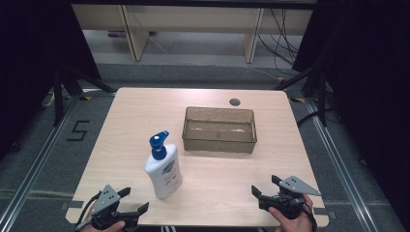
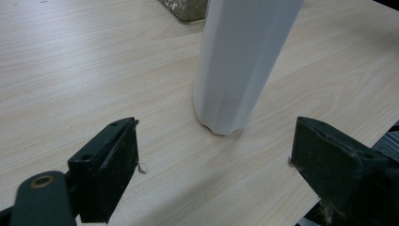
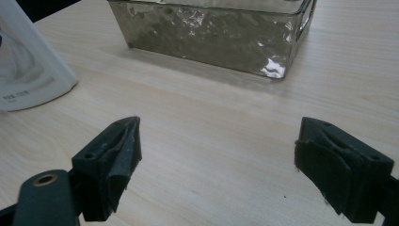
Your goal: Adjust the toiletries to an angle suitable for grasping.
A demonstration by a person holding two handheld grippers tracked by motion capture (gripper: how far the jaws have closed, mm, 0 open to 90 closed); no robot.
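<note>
- Left hand-held gripper (image 1: 126,205) sits at the table's (image 1: 121,125) 7 o'clock edge, jaws wide apart, holding nothing; right hand-held gripper (image 1: 263,186) at 5 o'clock, equally wide and empty.
- White plastic pump bottle with blue nozzle (image 1: 163,166) stands upright just ahead of the left jaws, untouched.
- Smoky clear rectangular plastic bin (image 1: 219,129) lies at the bottle's 2 o'clock.
- Likely step: approach; next, advance the left jaws around the bottle's body and close.

A bare wooden table (image 1: 121,121), a round grommet hole (image 1: 234,102) near its far edge
</note>
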